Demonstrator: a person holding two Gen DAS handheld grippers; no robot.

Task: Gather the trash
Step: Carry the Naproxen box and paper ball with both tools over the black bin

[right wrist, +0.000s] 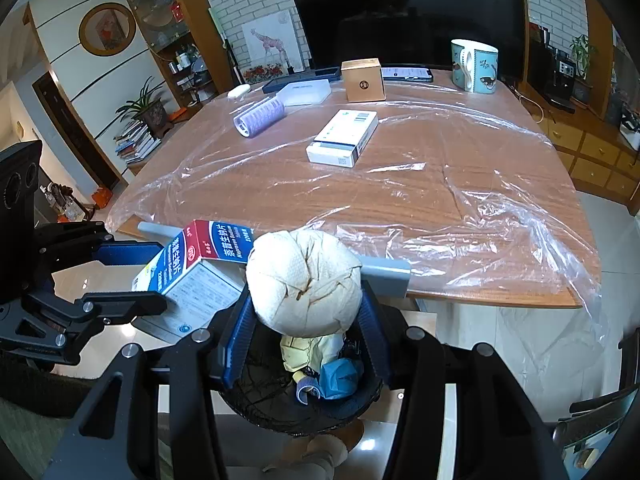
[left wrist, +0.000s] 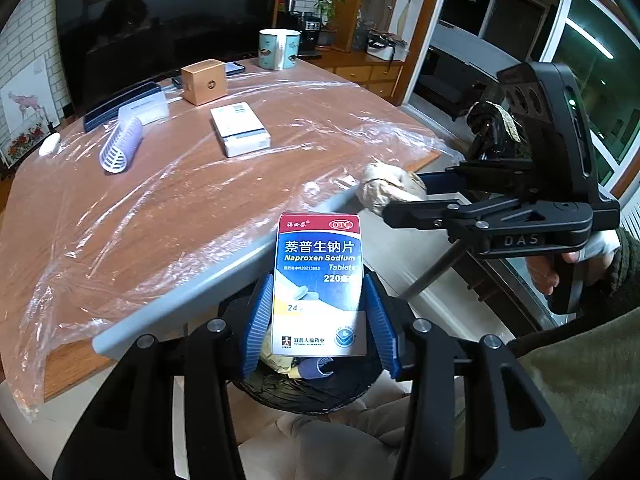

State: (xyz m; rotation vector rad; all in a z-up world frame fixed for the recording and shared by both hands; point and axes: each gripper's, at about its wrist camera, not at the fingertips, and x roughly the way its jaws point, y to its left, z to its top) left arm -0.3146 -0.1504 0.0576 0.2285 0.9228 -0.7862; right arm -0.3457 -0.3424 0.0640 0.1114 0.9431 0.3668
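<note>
My left gripper (left wrist: 318, 314) is shut on a blue, red and white tablet box (left wrist: 318, 280), held upright between the blue pads. Under it stands a black mesh bin (left wrist: 304, 396) holding some trash. To the right, my right gripper (left wrist: 404, 196) is shut on a crumpled paper ball (left wrist: 384, 186). In the right wrist view the paper ball (right wrist: 304, 280) fills the right gripper (right wrist: 306, 312), directly above the bin (right wrist: 260, 412), which holds yellow and blue scraps. The left gripper (right wrist: 148, 280) carries the tablet box (right wrist: 192, 264) just left of the ball.
The wooden table (right wrist: 440, 208), covered with a clear plastic sheet, has its grey edge right behind both grippers. On it lie a white carton (right wrist: 344, 136), a purple roller (right wrist: 260, 116), a brown box (right wrist: 363, 79), a phone (right wrist: 406, 73) and a mug (right wrist: 475, 65).
</note>
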